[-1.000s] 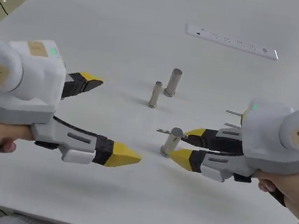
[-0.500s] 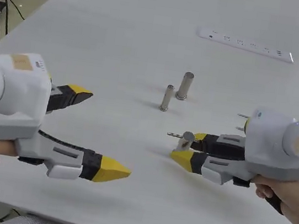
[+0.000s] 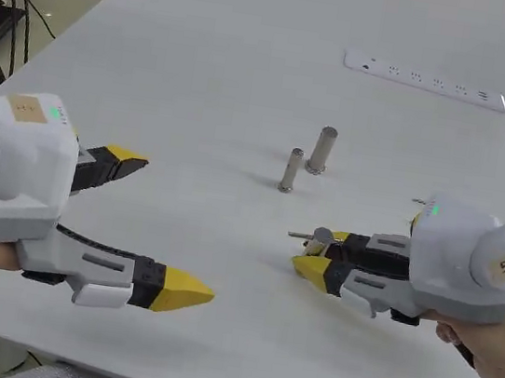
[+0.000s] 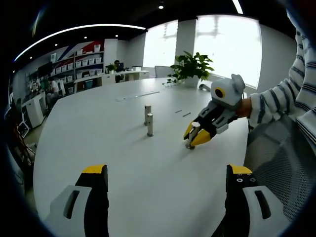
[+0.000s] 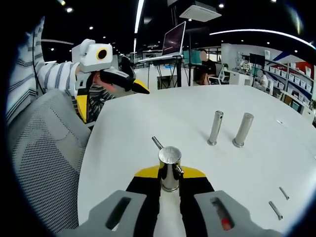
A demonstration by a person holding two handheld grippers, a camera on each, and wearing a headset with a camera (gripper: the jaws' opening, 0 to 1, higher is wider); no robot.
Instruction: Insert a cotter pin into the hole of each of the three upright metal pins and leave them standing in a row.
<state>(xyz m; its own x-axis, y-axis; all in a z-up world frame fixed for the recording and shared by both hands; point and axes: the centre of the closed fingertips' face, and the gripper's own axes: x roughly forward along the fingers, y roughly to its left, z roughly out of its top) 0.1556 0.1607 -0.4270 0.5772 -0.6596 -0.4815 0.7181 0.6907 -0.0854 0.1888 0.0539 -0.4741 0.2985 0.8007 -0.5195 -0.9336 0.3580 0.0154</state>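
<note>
- White laminate made up the broad bench point(image 3: 203, 69), and on it stood three short silver metal pins, each a plain cylinder with a small flared foot
- The near metal pin point(image 3: 320, 240) was caught between the black, yellow-tipped fingers point(image 3: 305, 268) of the right gripper point(image 3: 317, 251); those fingers were closed in on it, pinching its shaft from both sides below the flat top
- In the right gripper view this pin looked upright, and in the left gripper view its foot seemed to rest on the bench
- A thin grey cotter pin point(image 3: 300, 235) passed crosswise through the near metal pin close under its top, its free end poking out on the side away from the gripper's body
- The middle metal pin point(image 3: 292, 169) and the far metal pin point(image 3: 322, 150) stood upright just beside each other without touching, beyond the gripped one and well apart from it
- The left gripper point(image 3: 177, 225) hovered over the near-left part of the bench, well apart from all three pins, its fingers spread wide
- One loose cotter pin point(image 5: 284, 193) and a second loose cotter pin point(image 5: 275, 210) lay flat on the bench to the right of the right gripper
- A long white power strip point(image 3: 425, 81) lay flat farther back on the bench, well beyond the pins
</note>
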